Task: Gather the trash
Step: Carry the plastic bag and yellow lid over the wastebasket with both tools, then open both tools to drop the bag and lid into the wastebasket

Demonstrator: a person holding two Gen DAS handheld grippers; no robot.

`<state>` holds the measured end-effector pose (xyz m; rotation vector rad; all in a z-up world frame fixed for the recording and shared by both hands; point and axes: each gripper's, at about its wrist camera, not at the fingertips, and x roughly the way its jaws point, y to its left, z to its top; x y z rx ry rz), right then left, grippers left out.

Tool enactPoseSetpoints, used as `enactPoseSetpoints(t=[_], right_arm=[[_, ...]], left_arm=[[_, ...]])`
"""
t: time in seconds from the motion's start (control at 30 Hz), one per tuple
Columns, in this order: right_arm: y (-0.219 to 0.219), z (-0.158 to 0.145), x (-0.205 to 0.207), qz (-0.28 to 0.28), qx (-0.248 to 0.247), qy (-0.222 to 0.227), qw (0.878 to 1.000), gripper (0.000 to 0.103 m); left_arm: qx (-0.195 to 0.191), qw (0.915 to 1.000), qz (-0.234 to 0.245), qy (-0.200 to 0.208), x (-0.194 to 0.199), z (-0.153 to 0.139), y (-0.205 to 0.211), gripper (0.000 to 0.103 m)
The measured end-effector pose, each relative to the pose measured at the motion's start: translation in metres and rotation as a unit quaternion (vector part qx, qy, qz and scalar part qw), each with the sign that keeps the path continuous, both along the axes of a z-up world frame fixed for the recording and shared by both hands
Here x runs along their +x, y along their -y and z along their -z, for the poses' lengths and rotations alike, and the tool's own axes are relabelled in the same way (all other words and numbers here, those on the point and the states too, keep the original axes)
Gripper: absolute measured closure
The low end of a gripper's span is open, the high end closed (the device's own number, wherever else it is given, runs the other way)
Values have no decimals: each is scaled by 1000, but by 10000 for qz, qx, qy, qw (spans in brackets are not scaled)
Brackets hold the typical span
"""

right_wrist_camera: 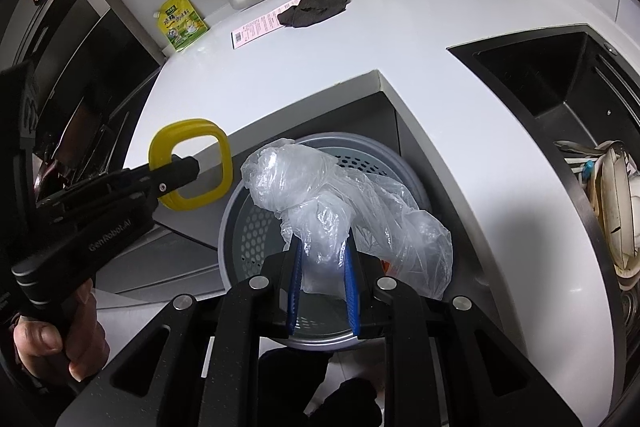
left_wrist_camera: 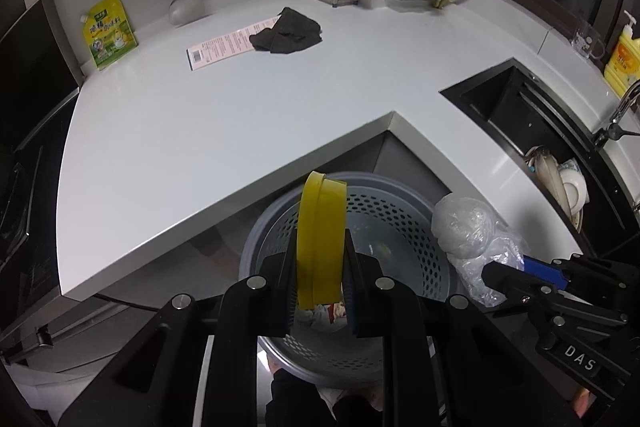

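Note:
My left gripper (left_wrist_camera: 320, 259) is shut on a yellow plastic ring-shaped lid (left_wrist_camera: 320, 239), held edge-on above the grey perforated trash bin (left_wrist_camera: 400, 211) on the floor below the counter corner. In the right wrist view the lid (right_wrist_camera: 224, 163) shows as a rounded square ring in the left gripper (right_wrist_camera: 188, 171). My right gripper (right_wrist_camera: 324, 267) is shut on a crumpled clear plastic bag (right_wrist_camera: 320, 195), held over the bin (right_wrist_camera: 248, 227). The bag (left_wrist_camera: 468, 223) and the right gripper (left_wrist_camera: 504, 271) also show in the left wrist view. Some trash lies in the bin.
On the white L-shaped counter (left_wrist_camera: 224, 131) lie a dark cloth (left_wrist_camera: 286, 33), a pink paper slip (left_wrist_camera: 224, 45) and a yellow-green pouch (left_wrist_camera: 108, 31). A black sink (left_wrist_camera: 520, 107) with dishes is at the right, with a yellow soap bottle (left_wrist_camera: 622, 61). An oven is at the left.

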<state>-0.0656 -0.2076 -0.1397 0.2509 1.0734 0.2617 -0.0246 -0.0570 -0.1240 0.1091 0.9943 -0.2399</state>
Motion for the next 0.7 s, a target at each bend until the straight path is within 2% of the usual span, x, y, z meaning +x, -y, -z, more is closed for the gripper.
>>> enactPoseSetpoints(t=[0.4, 0.7], right_arm=[[-13, 17, -1, -109, 67, -281, 9995, 85], [-19, 26, 6, -103, 123, -419, 9990, 83]], left_arm=[[20, 9993, -146, -358, -5, 17, -13, 84], [32, 9990, -92, -429, -5, 18, -12, 84]])
